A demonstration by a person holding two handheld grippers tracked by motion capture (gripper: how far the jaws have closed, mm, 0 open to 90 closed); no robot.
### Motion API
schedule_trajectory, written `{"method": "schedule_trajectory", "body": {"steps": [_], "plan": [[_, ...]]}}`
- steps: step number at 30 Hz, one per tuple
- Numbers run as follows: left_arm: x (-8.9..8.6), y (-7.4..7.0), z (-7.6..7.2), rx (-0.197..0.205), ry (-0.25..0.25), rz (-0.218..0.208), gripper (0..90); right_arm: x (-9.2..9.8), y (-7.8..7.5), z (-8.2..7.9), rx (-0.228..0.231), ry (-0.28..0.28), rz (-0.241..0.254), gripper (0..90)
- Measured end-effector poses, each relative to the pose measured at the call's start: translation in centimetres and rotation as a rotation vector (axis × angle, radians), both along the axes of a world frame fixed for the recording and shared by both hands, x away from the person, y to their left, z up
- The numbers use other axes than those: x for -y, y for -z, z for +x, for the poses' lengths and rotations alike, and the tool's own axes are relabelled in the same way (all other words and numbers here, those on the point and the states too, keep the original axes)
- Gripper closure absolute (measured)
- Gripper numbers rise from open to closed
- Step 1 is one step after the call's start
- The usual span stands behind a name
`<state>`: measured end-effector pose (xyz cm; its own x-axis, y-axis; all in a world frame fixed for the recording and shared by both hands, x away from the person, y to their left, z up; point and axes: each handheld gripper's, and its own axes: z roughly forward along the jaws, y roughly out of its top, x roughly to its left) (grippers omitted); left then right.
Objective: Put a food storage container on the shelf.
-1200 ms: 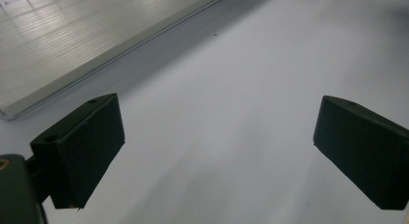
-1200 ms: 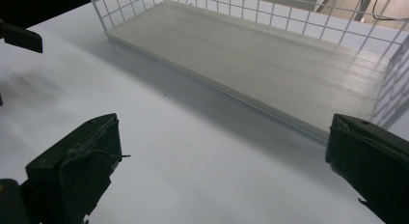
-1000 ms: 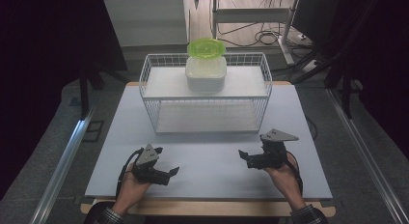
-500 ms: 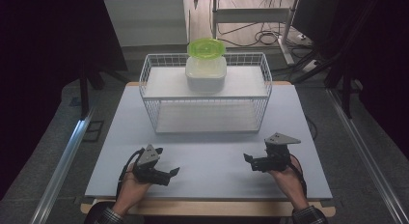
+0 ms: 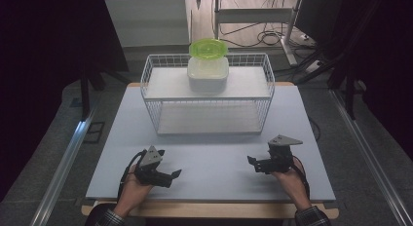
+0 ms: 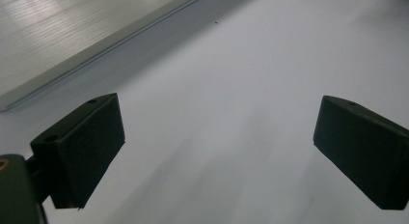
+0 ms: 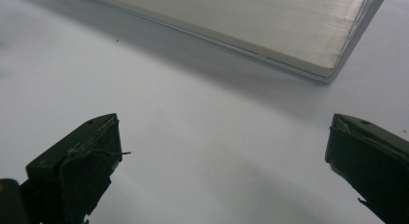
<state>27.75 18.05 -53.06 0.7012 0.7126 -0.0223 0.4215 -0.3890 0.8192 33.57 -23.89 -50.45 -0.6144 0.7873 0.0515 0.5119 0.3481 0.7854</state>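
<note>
A white wire basket (image 5: 265, 97) stands at the middle back of the pale table (image 5: 214, 187). Inside it, at the back, sits a white tub with a lime-green lid (image 5: 208, 55) on a white board. My left gripper (image 5: 171, 176) rests low over the table's front left, jaws open and pointing right, with nothing between them (image 6: 217, 147). At the front right my right gripper (image 5: 253, 165) is open too, pointing left, and it is also empty (image 7: 222, 161). Both grippers are well short of the basket.
A pale board's edge (image 7: 251, 21) lies ahead of the right gripper's jaws, and the same kind of board (image 6: 72, 31) shows at the upper left of the left gripper view. Metal rails (image 5: 63, 162) run along the floor on both sides of the table. Cables and a shelf frame (image 5: 263, 21) stand behind it.
My right gripper has drifted slightly toward the table's front edge and to the right. The left gripper, the basket and the tub have stayed in place.
</note>
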Motion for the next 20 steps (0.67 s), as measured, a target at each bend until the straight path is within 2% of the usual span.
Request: {"method": "schedule_trajectory", "body": {"steps": [15,20], "plan": [[0.1,0.4,0.2,-0.029,0.0,0.024,3.8,-1.4,1.5,0.0,-0.058,-0.037,-0.067,0.0],[0.1,0.4,0.2,-0.03,-0.002,0.022,3.8,-1.5,1.7,0.0,-0.066,-0.04,-0.075,0.0]]}}
